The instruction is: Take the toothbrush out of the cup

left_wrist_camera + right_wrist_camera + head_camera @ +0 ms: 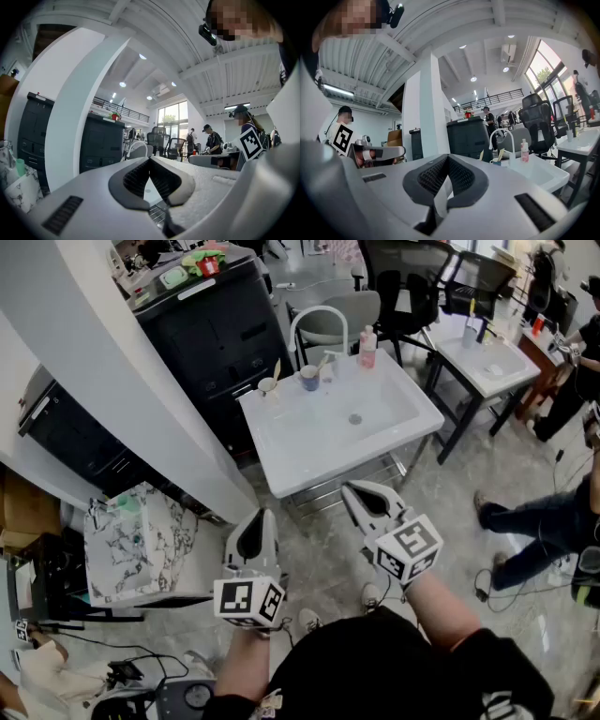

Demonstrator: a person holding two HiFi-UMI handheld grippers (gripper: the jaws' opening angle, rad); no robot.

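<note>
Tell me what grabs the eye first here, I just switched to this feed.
The white sink fills the middle of the head view. On its back rim, by the arched tap, stand a blue cup holding a toothbrush and a pink bottle. Nearer the camera, the left gripper and right gripper both stand short of the sink, jaws shut and empty.

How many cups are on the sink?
2. A white cup sits at the far left corner of the sink; a blue cup stands just right of it. Others may be hidden.
</note>
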